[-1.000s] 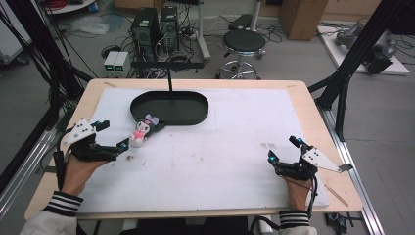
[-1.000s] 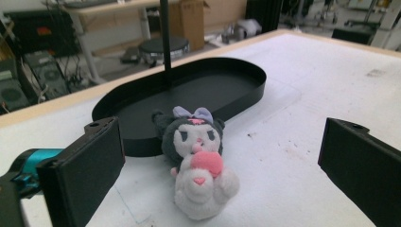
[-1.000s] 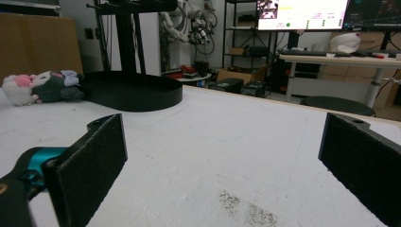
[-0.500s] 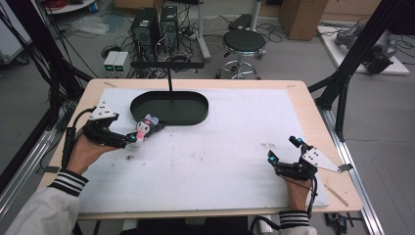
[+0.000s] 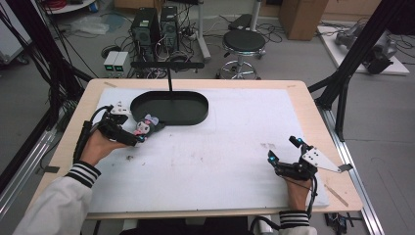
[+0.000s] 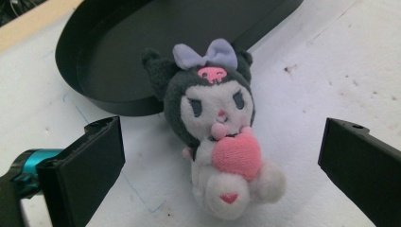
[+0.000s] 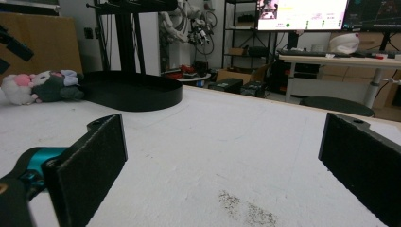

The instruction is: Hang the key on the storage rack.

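Black oval tray [image 6: 142, 52]: far end cut off by the top edge in the left gripper view; near rim partly hidden behind the plush toy [image 6: 220, 127]. Left gripper [image 6: 222, 156]: both jaws cut by the bottom edge, the right one also by the side edge. Right gripper [image 7: 222, 156]: jaws likewise cropped at the bottom and right. Plush toy in the high view: features too small to tell. Monitor [image 7: 302, 14] beyond the desk [image 7: 227, 156]: screen contents blurred, upper part cut off.
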A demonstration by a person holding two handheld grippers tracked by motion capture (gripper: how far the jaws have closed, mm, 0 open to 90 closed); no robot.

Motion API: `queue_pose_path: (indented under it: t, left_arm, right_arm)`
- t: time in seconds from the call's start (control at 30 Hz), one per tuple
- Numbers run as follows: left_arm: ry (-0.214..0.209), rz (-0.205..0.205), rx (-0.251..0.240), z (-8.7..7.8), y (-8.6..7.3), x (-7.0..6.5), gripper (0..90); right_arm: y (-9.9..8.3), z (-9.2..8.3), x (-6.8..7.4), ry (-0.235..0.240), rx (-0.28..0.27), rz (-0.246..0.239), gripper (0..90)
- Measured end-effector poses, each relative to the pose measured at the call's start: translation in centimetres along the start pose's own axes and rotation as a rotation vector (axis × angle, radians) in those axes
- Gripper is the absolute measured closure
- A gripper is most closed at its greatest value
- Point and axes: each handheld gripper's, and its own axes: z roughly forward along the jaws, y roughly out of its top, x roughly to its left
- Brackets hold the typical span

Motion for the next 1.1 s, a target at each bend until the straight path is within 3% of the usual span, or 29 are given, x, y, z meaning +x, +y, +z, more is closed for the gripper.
queue_pose_path:
  t: [0.17, 0.73, 0.93, 1.0, 1.03, 1.1]
  left_arm:
    - [0.016, 0.01, 0.07, 1.2, 0.1, -0.3, 1.7]
    - [0.035, 0.005, 0.217, 3.0, -0.2, -1.0, 3.0]
    - [0.034, -0.003, 0.246, 3.2, -0.4, -0.8, 11.8]
    - [0.031, 0.001, 0.259, 3.3, -0.5, -0.7, 20.3]
    - [0.03, 0.006, 0.263, 3.3, -0.5, -0.7, 20.3]
    - [0.001, 0.01, 0.268, 3.3, -0.5, -0.7, 27.4]
  right_arm:
    - [0.0, 0.0, 0.0, -0.004, 0.003, 0.001, 0.8]
    - [0.0, 0.0, -0.1, -0.004, -0.001, 0.003, 0.8]
    - [0.0, 0.0, -0.1, -0.002, 0.0, 0.011, 0.8]
    - [0.0, 0.0, -0.1, -0.004, -0.003, 0.012, 0.8]
    - [0.0, 0.0, -0.1, -0.003, -0.001, 0.016, 0.8]
    - [0.0, -0.1, -0.1, -0.003, 0.0, 0.021, 0.8]
